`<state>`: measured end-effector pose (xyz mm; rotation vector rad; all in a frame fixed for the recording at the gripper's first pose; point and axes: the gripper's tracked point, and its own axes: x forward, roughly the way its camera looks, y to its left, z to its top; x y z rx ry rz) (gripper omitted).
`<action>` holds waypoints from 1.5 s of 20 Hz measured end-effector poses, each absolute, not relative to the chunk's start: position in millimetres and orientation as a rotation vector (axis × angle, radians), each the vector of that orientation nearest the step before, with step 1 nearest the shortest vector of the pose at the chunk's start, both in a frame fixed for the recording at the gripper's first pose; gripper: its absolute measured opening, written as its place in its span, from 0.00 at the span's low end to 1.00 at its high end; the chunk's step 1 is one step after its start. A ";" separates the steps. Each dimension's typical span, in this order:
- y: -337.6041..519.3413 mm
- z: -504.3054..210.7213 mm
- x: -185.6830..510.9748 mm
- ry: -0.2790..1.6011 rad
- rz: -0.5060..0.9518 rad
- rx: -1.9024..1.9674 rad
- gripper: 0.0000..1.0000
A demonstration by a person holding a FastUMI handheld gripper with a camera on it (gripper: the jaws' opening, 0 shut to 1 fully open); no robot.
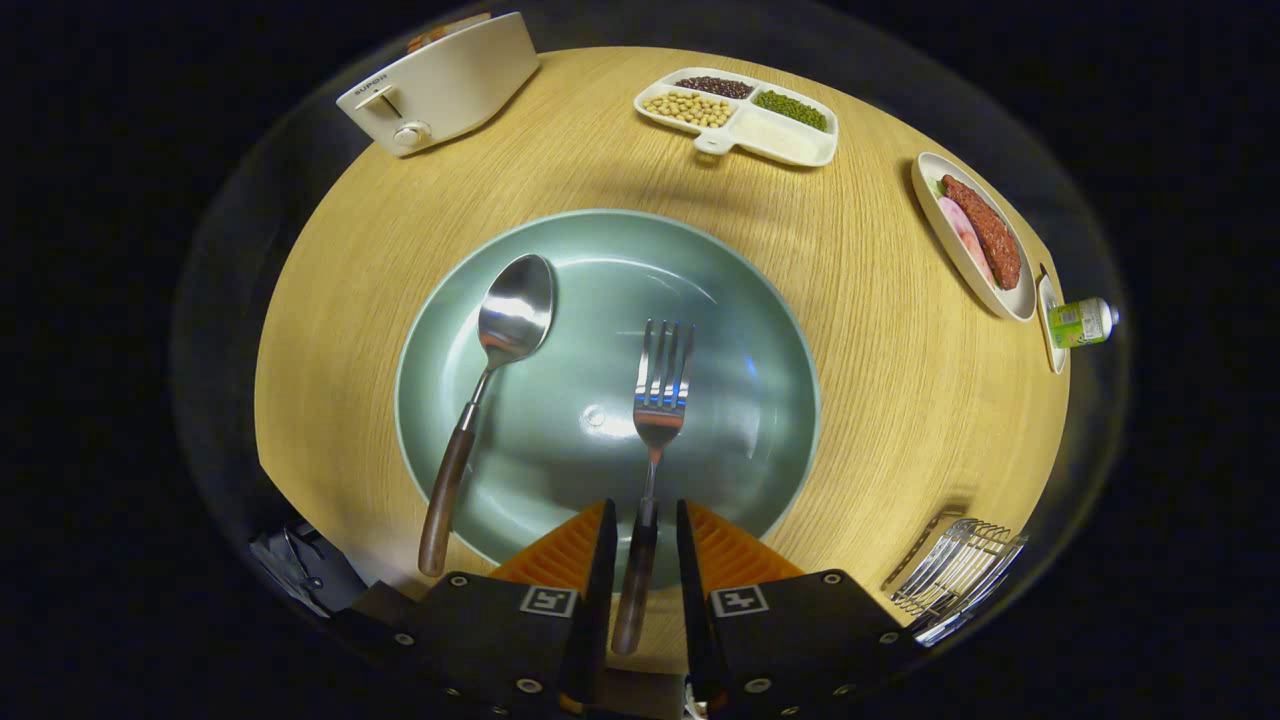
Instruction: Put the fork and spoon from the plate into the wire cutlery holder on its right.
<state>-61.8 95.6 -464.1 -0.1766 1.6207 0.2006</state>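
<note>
I see the fork (655,420) lying lengthwise, tines pointing away; its handle sits between my gripper's (641,545) narrowly parted fingers, contact unclear.

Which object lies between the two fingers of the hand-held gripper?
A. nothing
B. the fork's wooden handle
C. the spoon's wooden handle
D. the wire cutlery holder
B: the wooden handle of the metal fork lies between the fingers of the hand-held gripper, with small gaps on both sides; the wooden-handled metal spoon lies apart on the round grey-green plate.
</note>
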 end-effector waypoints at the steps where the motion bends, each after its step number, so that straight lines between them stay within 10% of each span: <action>1: 95.2 -466.7 -62.2 1.627 0.186 -0.165 0.25; 7: 97.8 -466.6 -59.0 1.606 0.166 -0.072 0.06; 30: -32.3 -314.3 -50.1 1.134 -0.028 0.219 0.05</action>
